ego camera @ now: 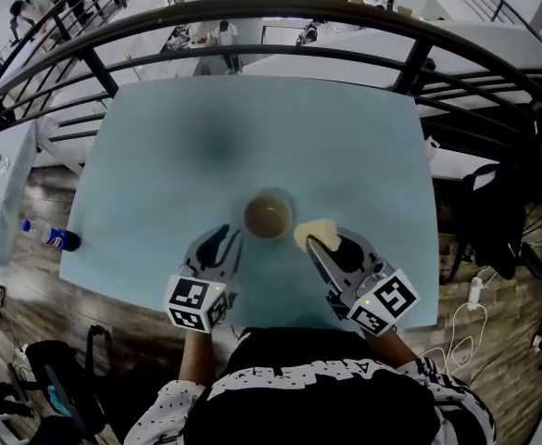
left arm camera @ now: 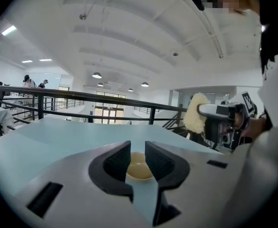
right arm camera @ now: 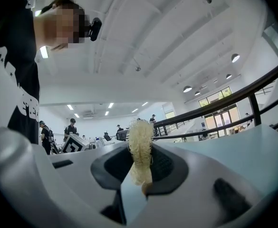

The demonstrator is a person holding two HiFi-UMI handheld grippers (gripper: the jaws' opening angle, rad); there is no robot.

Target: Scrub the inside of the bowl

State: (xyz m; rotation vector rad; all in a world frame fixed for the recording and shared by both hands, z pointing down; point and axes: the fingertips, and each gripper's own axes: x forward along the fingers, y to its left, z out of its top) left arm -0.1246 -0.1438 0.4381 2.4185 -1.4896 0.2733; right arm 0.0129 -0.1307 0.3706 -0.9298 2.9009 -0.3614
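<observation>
Beside bowl (ego camera: 268, 216): R gripper (ego camera: 309, 242) w/ sponge (ego camera: 318, 227)

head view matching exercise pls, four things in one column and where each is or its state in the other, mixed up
Things
1 bowl
2 scrub pad
3 left gripper
4 bottle

Place or state
a off the table, by its left edge
b pinched in the right gripper
c on the table, just ahead of both grippers
d jaws apart, holding nothing

Pairs: 1-c, 2-b, 3-d, 4-a
</observation>
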